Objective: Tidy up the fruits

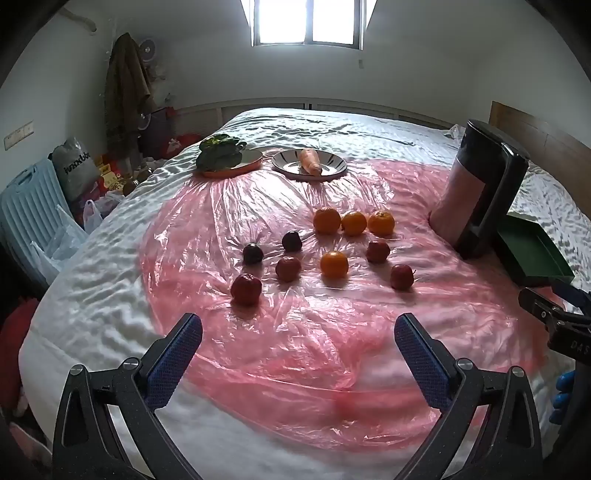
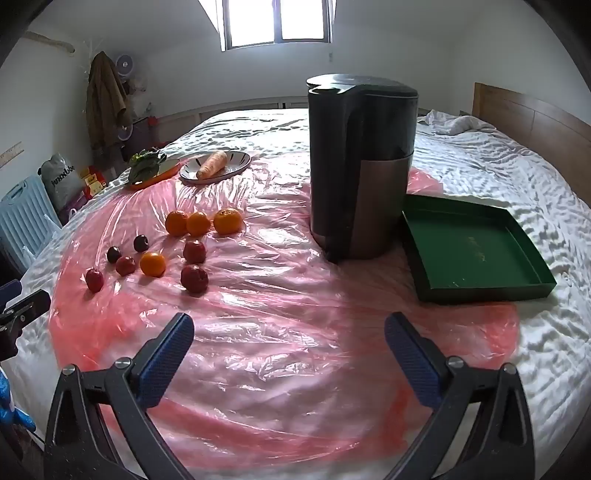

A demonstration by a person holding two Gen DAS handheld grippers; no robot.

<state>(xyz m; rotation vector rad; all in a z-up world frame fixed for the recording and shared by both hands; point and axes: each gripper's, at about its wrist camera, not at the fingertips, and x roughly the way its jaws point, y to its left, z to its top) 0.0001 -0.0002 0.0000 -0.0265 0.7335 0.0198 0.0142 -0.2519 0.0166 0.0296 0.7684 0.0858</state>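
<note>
Jaws of the left gripper and the right gripper are spread wide and hold nothing above the pink plastic sheet, while oranges and red fruits lie on the sheet left of the dark kettle, and the green tray sits just right of the kettle.

Daylight came from the window on the far wall, blown out to white. Below it the pink plastic sheet on the bed glared in bright streaks. Both fisheye views bent the room and darkened toward the corners. Everything stayed sharp; shadows beside the fruit were soft.
</note>
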